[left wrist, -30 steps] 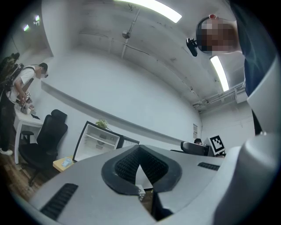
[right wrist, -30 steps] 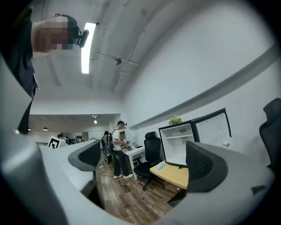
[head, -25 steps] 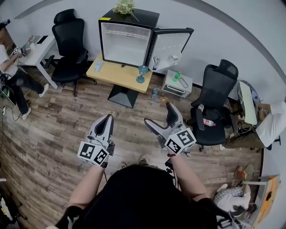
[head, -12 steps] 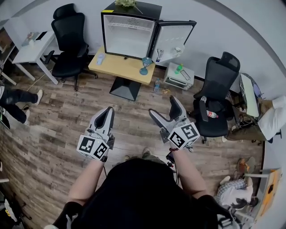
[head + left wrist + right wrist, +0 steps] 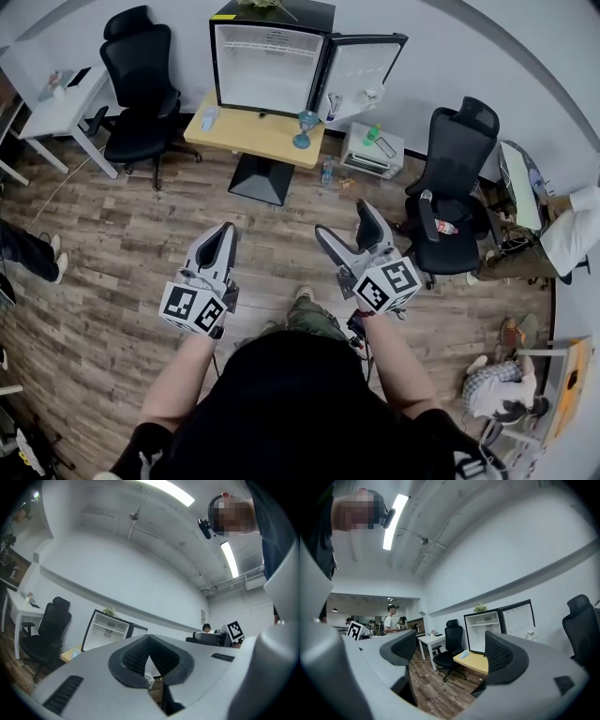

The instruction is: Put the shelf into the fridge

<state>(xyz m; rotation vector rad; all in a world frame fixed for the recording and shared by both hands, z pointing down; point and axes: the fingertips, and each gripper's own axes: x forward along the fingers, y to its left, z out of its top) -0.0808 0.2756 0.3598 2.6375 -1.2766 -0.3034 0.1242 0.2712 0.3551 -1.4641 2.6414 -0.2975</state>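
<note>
Head view: the open fridge (image 5: pixel 267 70) stands at the worktop (image 5: pixel 253 141), well ahead, with a shelf (image 5: pixel 265 45) high inside it.

Left gripper view: the left hand-held gripper (image 5: pixel 149 638) is clenched and empty.

Right gripper view: the right hand-held gripper (image 5: pixel 450 644) is released. Its jaws have just been closing, with nothing between them.

Black, white-lined fridge (image 5: pixel 270 61) stands open on the wooden table (image 5: pixel 248 141)

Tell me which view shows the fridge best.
Head view: the fridge is largest there, seen whole, door swung open, white interior facing the camera. The right gripper view shows it smaller, front-on, also open. The left gripper view shows it small, off to the left.
</note>
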